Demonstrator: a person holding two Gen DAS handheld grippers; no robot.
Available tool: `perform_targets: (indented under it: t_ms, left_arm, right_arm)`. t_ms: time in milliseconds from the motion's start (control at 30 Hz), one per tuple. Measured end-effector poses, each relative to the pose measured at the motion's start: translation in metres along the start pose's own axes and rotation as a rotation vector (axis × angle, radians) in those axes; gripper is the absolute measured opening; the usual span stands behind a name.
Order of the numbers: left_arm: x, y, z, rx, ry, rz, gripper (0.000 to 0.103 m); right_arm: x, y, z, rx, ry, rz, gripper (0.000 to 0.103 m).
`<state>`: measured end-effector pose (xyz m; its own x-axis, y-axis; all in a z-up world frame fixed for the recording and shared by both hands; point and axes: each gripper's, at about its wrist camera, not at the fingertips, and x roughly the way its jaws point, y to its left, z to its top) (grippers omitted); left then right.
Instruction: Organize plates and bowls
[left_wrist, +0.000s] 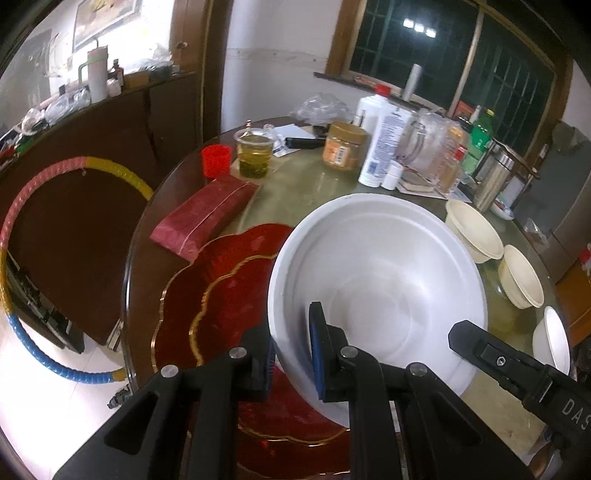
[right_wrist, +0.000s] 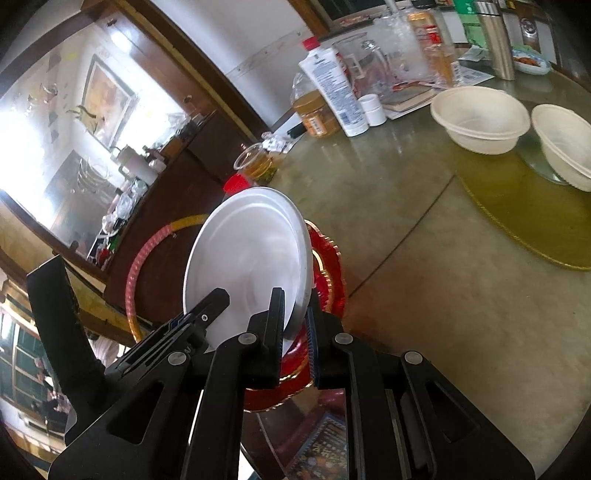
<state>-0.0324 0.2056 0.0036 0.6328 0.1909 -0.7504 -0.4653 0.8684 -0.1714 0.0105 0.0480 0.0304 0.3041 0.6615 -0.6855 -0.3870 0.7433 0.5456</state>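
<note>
A white plate (left_wrist: 376, 291) is seen filling the centre of the left wrist view, lifted and tilted above the red scalloped plates (left_wrist: 229, 295) at the lower left of that frame. Its near rim is pinched by the left gripper (left_wrist: 291, 354), the pads pressed together on the thin edge, one inside and one outside. In the right wrist view the same plate (right_wrist: 247, 258) is seen edge-on at centre, and its rim is likewise clamped by the right gripper (right_wrist: 295, 332), so it is held from both sides at once. The plate is judged to be light and thin, probably disposable, with some flex; a smooth, slick surface is suggested by the sheen. A grip on the rim is the only real option, and a hard squeeze could buckle it. Cream bowls (left_wrist: 476, 229) are left standing at the right of the left wrist frame, and at the upper right of the other (right_wrist: 480, 118), on the round table (right_wrist: 424, 295), not yet gathered.
</note>
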Motion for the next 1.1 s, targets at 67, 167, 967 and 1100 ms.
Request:
perform_targets:
  t_ms: [67, 167, 967, 1100]
  left_arm:
    - [0.001, 0.005, -0.001, -0.008, 0.003, 0.005, 0.015]
    - [0.003, 0.012, -0.002, -0.015, 0.01, 0.014, 0.015]
    - [0.023, 0.025, -0.01, -0.011, 0.084, 0.064, 0.016]
    - [0.027, 0.025, -0.01, -0.011, 0.093, 0.071, 0.016]
  right_arm:
    - [0.005, 0.006, -0.001, -0.006, 0.009, 0.0, 0.011]
    - [0.012, 0.009, -0.002, -0.011, 0.025, 0.001, 0.011]
    - [0.045, 0.004, -0.007, 0.011, 0.117, 0.002, 0.011]
    - [0.048, 0.004, -0.007, 0.011, 0.127, 0.001, 0.011]
